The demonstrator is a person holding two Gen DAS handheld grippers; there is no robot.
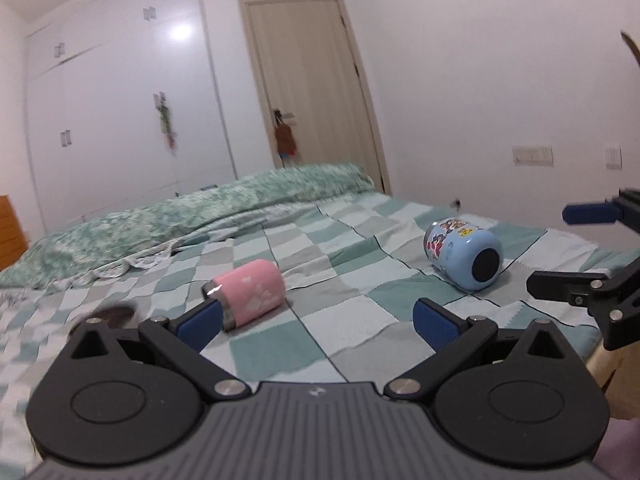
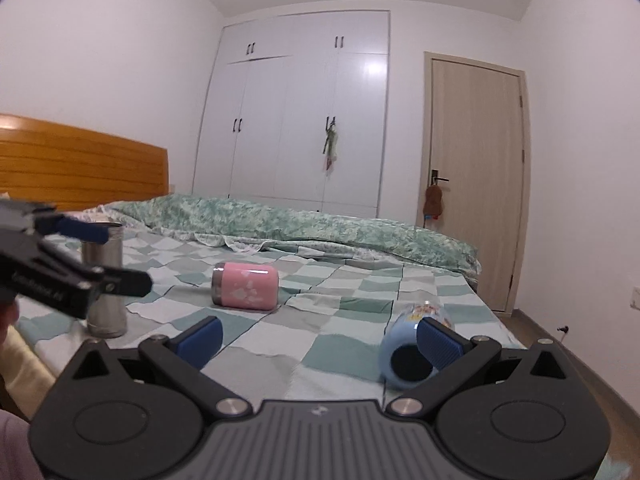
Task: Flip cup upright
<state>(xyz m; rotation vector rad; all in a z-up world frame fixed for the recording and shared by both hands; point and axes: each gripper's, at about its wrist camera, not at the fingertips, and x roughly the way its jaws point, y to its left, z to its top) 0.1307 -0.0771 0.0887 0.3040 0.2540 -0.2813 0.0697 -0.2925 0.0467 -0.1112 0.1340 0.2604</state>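
Checkered green, grey and white bedding (image 2: 320, 344) spreads below me, with a white wardrobe (image 2: 304, 120) and a closed door (image 2: 476, 184) behind. My left gripper (image 1: 316, 322) has its jaws wide apart, empty; my right gripper (image 2: 318, 340) likewise. On its side between them lies a pink cup (image 2: 245, 285), and a blue cartoon-printed cup (image 1: 462, 258) also lies tipped, base toward me. A steel tumbler (image 2: 105, 280) stands upright. White lettering on my left gripper's body is too blurred to read.
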